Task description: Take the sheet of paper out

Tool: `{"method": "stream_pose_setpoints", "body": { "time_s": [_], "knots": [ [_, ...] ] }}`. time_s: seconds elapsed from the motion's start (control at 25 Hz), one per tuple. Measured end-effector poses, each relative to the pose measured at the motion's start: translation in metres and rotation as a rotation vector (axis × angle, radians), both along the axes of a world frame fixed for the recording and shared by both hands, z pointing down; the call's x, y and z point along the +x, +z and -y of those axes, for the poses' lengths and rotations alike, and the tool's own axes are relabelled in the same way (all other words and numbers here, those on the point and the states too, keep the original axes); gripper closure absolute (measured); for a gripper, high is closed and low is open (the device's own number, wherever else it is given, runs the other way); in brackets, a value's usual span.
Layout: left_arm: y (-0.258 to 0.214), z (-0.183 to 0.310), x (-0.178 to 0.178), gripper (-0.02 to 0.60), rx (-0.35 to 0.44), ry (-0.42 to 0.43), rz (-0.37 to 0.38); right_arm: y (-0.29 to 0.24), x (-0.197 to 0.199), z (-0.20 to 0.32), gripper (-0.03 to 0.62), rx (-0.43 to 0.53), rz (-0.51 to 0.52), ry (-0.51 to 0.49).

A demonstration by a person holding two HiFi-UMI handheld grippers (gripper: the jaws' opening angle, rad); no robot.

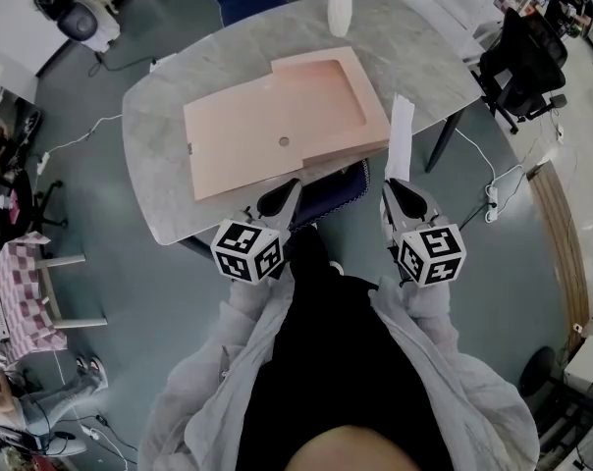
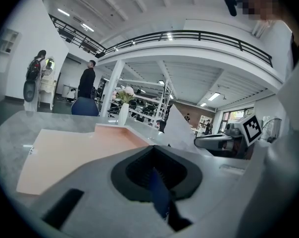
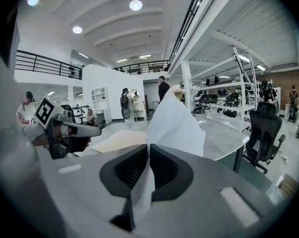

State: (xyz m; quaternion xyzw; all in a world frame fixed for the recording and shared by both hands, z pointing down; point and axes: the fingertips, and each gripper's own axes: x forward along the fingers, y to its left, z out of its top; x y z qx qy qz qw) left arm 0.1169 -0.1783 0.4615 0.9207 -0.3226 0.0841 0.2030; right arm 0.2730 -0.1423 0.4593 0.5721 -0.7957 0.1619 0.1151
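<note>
Pinching limp white paper sheet (image 1: 401,130) in right gripper (image 1: 395,183), thin dark-blue sleeve (image 1: 336,186) in left gripper (image 1: 282,196). Judged risks: slip from shallow edge hold, crease from jerking.

surface: grey table (image 1: 157,165) | on it: pink folder (image 1: 267,126), white vase (image 1: 341,8)

Head view: high above, steeply down onto desk (image 1: 159,135). Both gripper views: low, close behind jaws, facing across desk; all share pink folder (image 1: 277,126).

Bright overhead light, fisheye-warped edges
</note>
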Motion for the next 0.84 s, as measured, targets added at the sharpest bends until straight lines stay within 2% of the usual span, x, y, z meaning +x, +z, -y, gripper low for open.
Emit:
{"method": "stream_pose_setpoints", "body": {
  "time_s": [0.84],
  "knots": [
    [0.0039, 0.0008, -0.0064, 0.583, -0.008, -0.024, 0.001, 0.0026, -0.0024, -0.0005, 0.56, -0.005, -0.007, 0.004]
  ]
}}
